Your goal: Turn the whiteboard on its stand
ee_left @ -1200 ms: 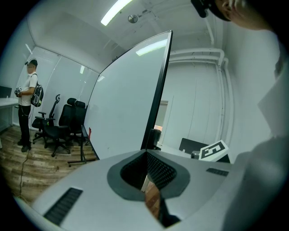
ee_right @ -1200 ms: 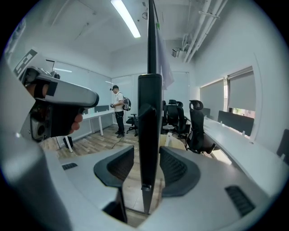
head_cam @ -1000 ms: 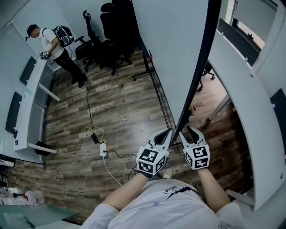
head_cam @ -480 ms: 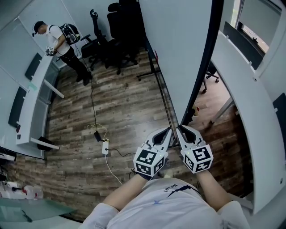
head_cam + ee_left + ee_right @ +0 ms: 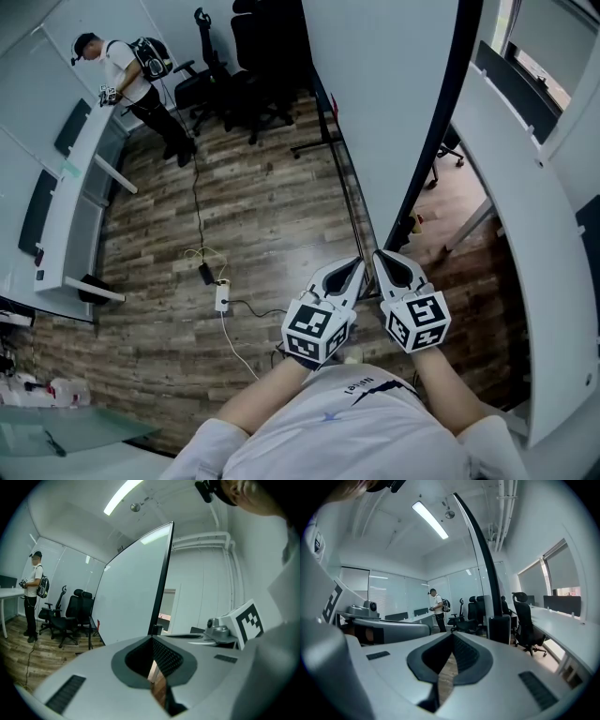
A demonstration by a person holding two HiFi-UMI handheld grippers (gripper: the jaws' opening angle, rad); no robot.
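Both grippers are clenched with nothing in them. In the left gripper view, my left gripper (image 5: 351, 270) has its jaw tips meeting on empty air. The right gripper (image 5: 383, 262) shows the same in its own view, tips together and nothing between them. They sit side by side, just in front of my chest, pointing at the bottom corner of the large white whiteboard with a black frame (image 5: 384, 94).

That board rises steeply away from me. Its dark edge (image 5: 480, 559) passes just to the right of the right gripper's jaws without touching them. From the left gripper it stands edge-on, directly beyond the jaw tips. The thin black metal stand (image 5: 345, 202) runs along the floor under the board, towards the far end of the room.

Below all this lies a brown wood-plank floor (image 5: 262, 216), where a white power strip (image 5: 223, 298) rests with cables trailing from it. A long white desk (image 5: 70, 197) lines the left wall, and another white desk (image 5: 525, 216) curves along the right, under the windows. Several black office chairs (image 5: 253, 66) cluster at the far end. A person with a backpack (image 5: 131, 70) stands by the left desk. Overhead, a strip ceiling light (image 5: 430, 520) glows.
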